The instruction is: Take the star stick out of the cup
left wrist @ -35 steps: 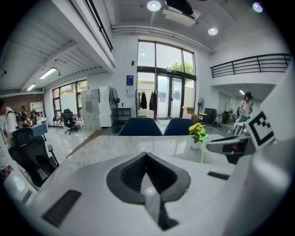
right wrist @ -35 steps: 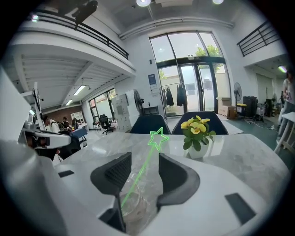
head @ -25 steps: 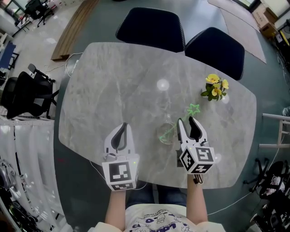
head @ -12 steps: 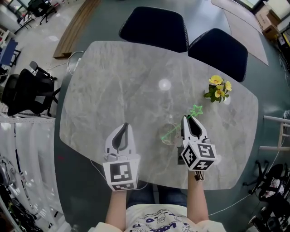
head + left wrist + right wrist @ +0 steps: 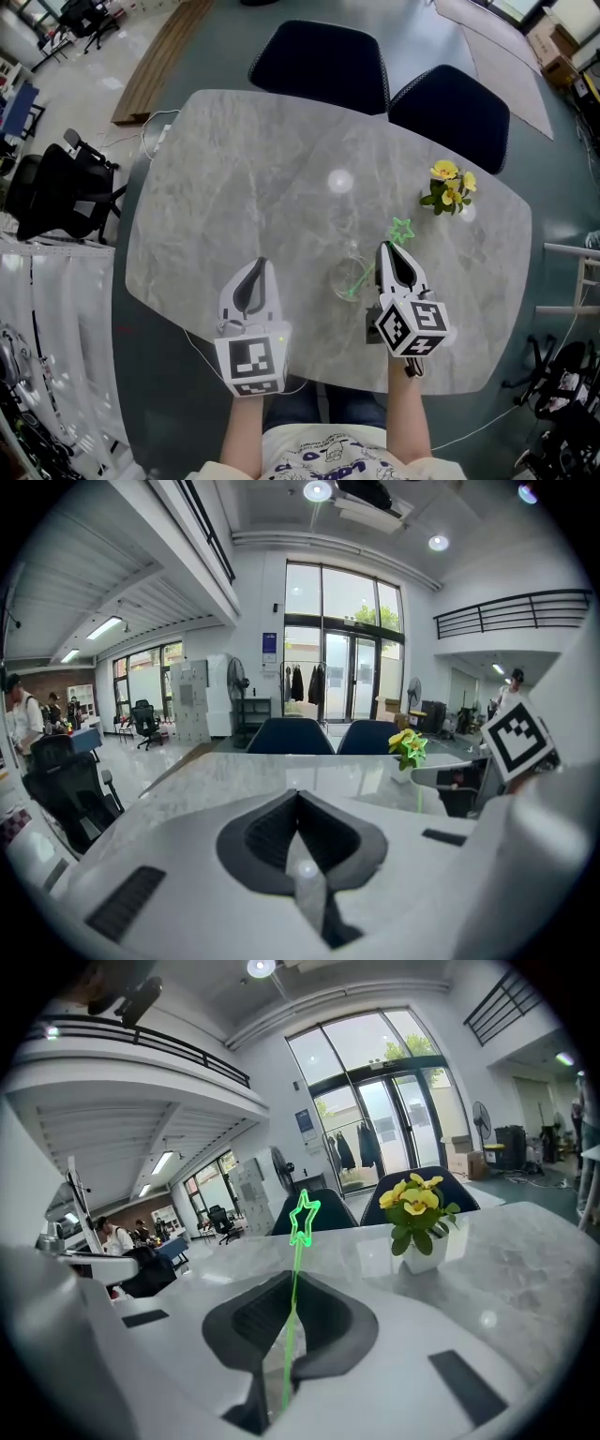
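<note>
A thin green star stick (image 5: 401,229) leans out of a clear glass cup (image 5: 348,278) on the grey marble table (image 5: 234,187). My right gripper (image 5: 385,247) is just right of the cup. Its jaws have just been closing and now pinch the stick's shaft below the star. In the right gripper view the star stick (image 5: 303,1219) rises from between the closed jaws of my right gripper (image 5: 292,1281); the cup is hidden there. My left gripper (image 5: 260,263) rests shut and empty left of the cup, and the left gripper view shows my left gripper (image 5: 299,795) with its jaws together.
A small white pot of yellow flowers (image 5: 448,187) stands at the table's far right, beyond the star. Two dark blue chairs (image 5: 319,61) sit at the far edge. An office chair (image 5: 56,192) is on the floor to the left.
The right gripper's jaws went from wide open to closed on the star stick. The left gripper stayed where it was.
</note>
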{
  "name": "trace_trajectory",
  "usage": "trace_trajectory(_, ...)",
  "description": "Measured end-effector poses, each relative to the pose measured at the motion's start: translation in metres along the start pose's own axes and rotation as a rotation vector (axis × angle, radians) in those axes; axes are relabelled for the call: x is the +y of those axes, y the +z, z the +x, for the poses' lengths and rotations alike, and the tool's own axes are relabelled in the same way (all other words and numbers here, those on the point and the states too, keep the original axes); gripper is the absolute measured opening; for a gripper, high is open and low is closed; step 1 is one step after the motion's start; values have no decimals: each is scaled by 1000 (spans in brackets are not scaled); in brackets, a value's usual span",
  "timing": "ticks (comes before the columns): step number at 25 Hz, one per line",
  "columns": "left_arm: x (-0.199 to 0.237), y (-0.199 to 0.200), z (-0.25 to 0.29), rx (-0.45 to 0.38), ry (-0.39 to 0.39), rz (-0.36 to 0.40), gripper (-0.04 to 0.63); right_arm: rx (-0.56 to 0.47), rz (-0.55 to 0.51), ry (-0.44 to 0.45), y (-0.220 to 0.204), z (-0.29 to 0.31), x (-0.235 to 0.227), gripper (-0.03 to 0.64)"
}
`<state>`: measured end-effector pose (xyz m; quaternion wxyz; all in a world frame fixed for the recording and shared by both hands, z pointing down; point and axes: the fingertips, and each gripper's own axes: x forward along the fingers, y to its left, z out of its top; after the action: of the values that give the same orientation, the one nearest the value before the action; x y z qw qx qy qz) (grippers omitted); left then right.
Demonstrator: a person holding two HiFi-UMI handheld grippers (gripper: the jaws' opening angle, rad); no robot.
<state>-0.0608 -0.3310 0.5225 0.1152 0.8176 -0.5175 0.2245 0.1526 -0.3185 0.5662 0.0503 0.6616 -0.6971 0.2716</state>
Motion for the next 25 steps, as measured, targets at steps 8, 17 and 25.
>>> trace_trajectory(8, 6, 14, -12, -34, 14, -17, 2, -36, -10, 32, 19, -14, 16, 23)
trace_trajectory(17, 14, 39, -35, -101, 46, -28, 2, -107, -90, 69, 56, -37, 47, 22)
trace_trajectory(25, 17, 75, -63, -197, 75, 7, 2, -206, -178, 82, 102, -70, 73, 21)
